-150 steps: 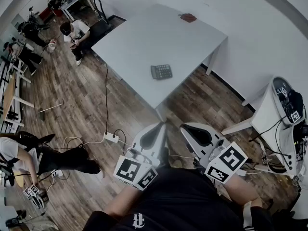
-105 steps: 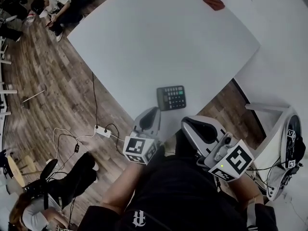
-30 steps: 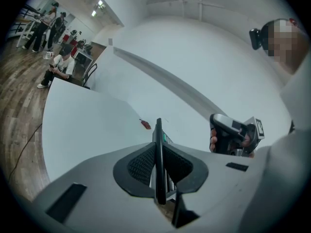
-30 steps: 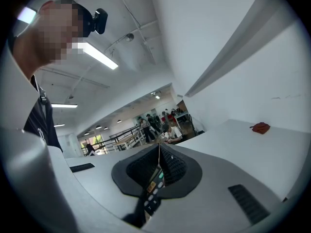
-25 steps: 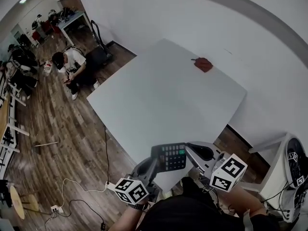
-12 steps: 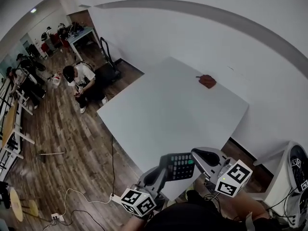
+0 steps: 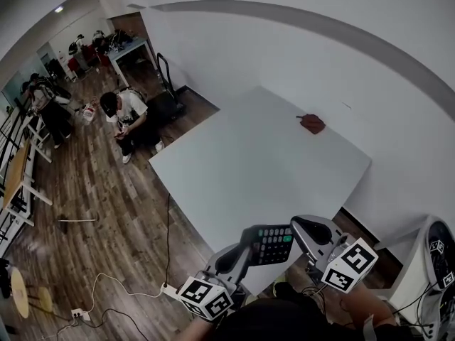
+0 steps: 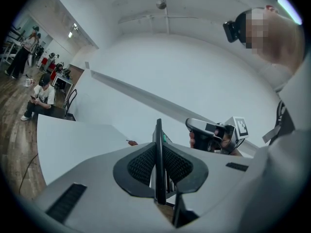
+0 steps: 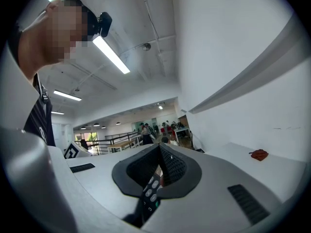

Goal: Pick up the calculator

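Though only edge-on, calculator (image 8: 158, 130) sits clamped btwn left gripper (image 8: 158, 171) jaws

Head view high over table (image 7: 263, 162); both gripper views close on calculator (image 7: 273, 244).

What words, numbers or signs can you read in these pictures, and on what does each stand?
"3": faint, seemingly on one key of the calculator, in the right gripper view.
Other calculator keys: too blurred to read.
Marker cubes: black-and-white square patterns only, no words.
Nothing else is readable.
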`<state>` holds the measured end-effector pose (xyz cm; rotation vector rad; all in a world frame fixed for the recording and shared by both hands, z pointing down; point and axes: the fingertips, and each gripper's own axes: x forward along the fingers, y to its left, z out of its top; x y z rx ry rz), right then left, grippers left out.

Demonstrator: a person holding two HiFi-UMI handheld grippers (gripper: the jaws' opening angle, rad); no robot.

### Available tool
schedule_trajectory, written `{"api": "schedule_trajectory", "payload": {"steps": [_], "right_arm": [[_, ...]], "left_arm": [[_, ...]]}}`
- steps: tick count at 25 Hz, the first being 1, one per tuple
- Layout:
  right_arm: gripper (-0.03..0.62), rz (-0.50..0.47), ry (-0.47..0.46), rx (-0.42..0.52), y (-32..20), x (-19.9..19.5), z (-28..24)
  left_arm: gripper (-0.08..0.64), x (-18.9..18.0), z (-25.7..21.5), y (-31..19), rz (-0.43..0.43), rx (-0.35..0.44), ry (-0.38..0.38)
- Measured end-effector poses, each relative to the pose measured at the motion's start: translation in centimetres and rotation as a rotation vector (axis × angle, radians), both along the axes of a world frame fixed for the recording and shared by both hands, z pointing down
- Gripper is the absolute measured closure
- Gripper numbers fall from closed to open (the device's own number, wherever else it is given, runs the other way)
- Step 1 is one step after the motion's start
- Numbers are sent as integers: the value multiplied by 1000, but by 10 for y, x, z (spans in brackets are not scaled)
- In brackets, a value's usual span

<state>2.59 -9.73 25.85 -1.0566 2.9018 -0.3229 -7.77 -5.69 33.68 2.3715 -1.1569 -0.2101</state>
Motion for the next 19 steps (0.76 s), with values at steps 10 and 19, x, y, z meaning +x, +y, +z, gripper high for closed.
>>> {"api": "schedule_trajectory", "payload": {"steps": [10,19], "right_arm": [[578,-1,2,4,1,-2,1],[578,1,4,5,-1,4,2]], "left_arm": [[514,-1,-2,0,-6,19,-9],[514,5,-2,-3,-7,22,-7]]}}
